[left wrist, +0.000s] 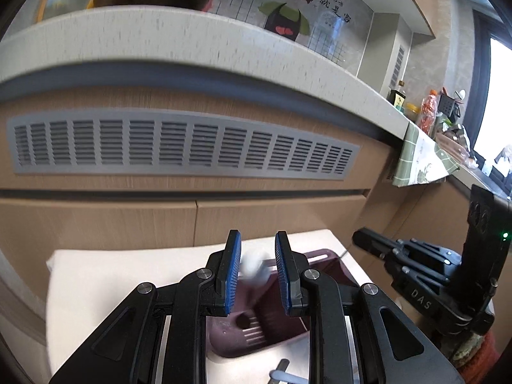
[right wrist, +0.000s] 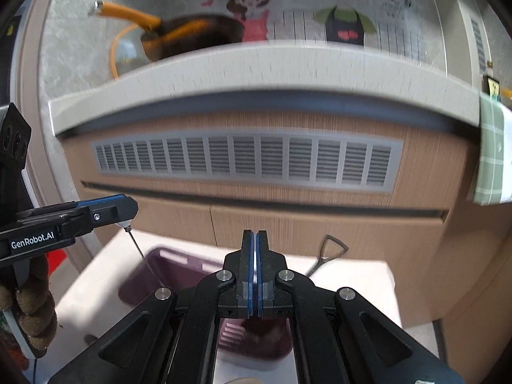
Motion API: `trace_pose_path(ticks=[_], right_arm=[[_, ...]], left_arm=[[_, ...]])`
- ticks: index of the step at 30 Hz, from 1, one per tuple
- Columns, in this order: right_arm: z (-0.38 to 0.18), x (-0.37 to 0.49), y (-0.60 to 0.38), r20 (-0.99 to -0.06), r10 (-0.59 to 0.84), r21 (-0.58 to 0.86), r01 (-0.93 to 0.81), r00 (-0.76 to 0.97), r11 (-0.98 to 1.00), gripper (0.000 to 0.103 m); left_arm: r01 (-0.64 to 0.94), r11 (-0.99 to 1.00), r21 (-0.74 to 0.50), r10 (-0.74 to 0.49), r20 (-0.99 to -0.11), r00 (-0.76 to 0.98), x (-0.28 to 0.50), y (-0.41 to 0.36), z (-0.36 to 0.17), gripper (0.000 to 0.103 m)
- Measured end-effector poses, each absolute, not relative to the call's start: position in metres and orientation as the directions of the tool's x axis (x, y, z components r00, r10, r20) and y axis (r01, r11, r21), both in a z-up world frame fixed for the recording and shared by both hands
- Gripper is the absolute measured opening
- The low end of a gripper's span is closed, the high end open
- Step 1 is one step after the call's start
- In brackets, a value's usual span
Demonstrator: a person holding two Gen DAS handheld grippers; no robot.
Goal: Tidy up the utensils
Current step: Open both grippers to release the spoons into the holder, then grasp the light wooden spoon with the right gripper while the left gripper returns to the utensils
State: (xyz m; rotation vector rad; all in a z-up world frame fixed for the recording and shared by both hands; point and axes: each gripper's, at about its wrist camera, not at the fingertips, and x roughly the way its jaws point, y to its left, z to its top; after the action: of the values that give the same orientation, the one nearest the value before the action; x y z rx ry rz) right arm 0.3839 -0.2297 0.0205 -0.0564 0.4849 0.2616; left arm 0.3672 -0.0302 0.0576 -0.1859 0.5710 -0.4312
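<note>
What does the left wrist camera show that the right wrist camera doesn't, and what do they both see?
Only the left wrist view shows the open left gripper from behind, a blurred white object between its fingers, and bottles and jars on the far counter. Only the right wrist view shows the right gripper shut on something thin and pale, and a metal utensil with a loop handle on the white surface. Both show the maroon slotted tray, the grey vent grille and the cartoon wall picture.

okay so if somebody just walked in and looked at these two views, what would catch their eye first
Probably the dark purple slotted basket on the white surface, right under both grippers. The left gripper hangs open over it with a blurred white object between its fingers, while the right gripper is shut on something thin and white. Behind, an orange-handled pan sits on the countertop.
</note>
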Motion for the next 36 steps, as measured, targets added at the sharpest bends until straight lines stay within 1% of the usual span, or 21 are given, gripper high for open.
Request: trace_pose_path(ticks=[1,2,3,4,5,6,8,9,13,15,17,19,20,22,24,28,31,36], right_arm=[[0.017,0.385,-0.229,-0.483,0.241,0.013,-0.268,0.842,0.963,0.001],[0.014,0.386,-0.231,-0.499,0.257,0.032,-0.279,0.828,0.960,0.002],[0.011,0.385,-0.233,-0.507,0.274,0.053,-0.288,0.817,0.956,0.003],[0.010,0.384,-0.235,-0.509,0.281,0.062,-0.291,0.814,0.955,0.004],[0.011,0.380,-0.236,-0.500,0.282,0.062,-0.291,0.819,0.955,0.008],[0.013,0.375,-0.236,-0.491,0.280,0.053,-0.292,0.825,0.955,0.015],[0.018,0.364,-0.235,-0.477,0.280,0.024,-0.306,0.833,0.952,0.021],[0.020,0.359,-0.234,-0.475,0.279,0.011,-0.311,0.835,0.950,0.021],[0.022,0.333,-0.232,-0.497,0.263,-0.022,-0.315,0.827,0.949,0.021],[0.017,0.322,-0.235,-0.515,0.261,-0.013,-0.312,0.816,0.950,0.021],[0.008,0.306,-0.237,-0.544,0.254,-0.004,-0.305,0.800,0.952,0.022],[-0.005,0.290,-0.236,-0.574,0.252,-0.002,-0.309,0.779,0.951,0.022],[-0.014,0.281,-0.236,-0.595,0.254,0.001,-0.315,0.762,0.949,0.024],[-0.033,0.263,-0.233,-0.640,0.259,0.010,-0.330,0.723,0.944,0.025],[-0.051,0.248,-0.230,-0.677,0.261,0.026,-0.333,0.688,0.943,0.025],[-0.092,0.222,-0.227,-0.762,0.276,0.108,-0.305,0.585,0.946,0.025],[-0.110,0.215,-0.226,-0.789,0.279,0.139,-0.284,0.547,0.949,0.025],[-0.113,0.224,-0.223,-0.796,0.258,0.147,-0.239,0.548,0.960,0.027]], left_arm=[[0.341,0.894,-0.291,-0.446,-0.487,0.751,0.368,-0.030,0.054,0.027],[0.339,0.893,-0.295,-0.446,-0.491,0.748,0.369,-0.030,0.052,0.036],[0.338,0.891,-0.303,-0.450,-0.491,0.746,0.369,-0.029,0.051,0.041],[0.338,0.887,-0.314,-0.456,-0.485,0.746,0.367,-0.027,0.051,0.050],[0.338,0.885,-0.319,-0.459,-0.480,0.748,0.366,-0.026,0.051,0.051],[0.339,0.885,-0.319,-0.458,-0.475,0.751,0.362,-0.025,0.053,0.051],[0.338,0.891,-0.304,-0.448,-0.462,0.765,0.352,-0.023,0.058,0.053],[0.336,0.894,-0.296,-0.441,-0.455,0.773,0.346,-0.021,0.060,0.054],[0.311,0.912,-0.266,-0.402,-0.435,0.806,0.312,-0.011,0.063,0.065],[0.288,0.923,-0.256,-0.376,-0.433,0.819,0.296,-0.005,0.059,0.066],[0.238,0.941,-0.239,-0.323,-0.437,0.840,0.274,0.004,0.048,0.067],[0.222,0.948,-0.230,-0.306,-0.455,0.836,0.258,0.010,0.036,0.070],[0.216,0.949,-0.229,-0.303,-0.471,0.829,0.250,0.013,0.029,0.074],[0.218,0.947,-0.235,-0.311,-0.514,0.799,0.236,0.017,0.013,0.077],[0.222,0.946,-0.236,-0.318,-0.551,0.772,0.223,0.021,-0.003,0.078],[0.186,0.959,-0.212,-0.278,-0.603,0.748,0.198,0.027,-0.028,0.088],[0.202,0.951,-0.232,-0.307,-0.667,0.679,0.190,0.029,-0.046,0.088],[0.159,0.972,-0.172,-0.234,-0.694,0.680,0.184,0.024,-0.057,0.088]])
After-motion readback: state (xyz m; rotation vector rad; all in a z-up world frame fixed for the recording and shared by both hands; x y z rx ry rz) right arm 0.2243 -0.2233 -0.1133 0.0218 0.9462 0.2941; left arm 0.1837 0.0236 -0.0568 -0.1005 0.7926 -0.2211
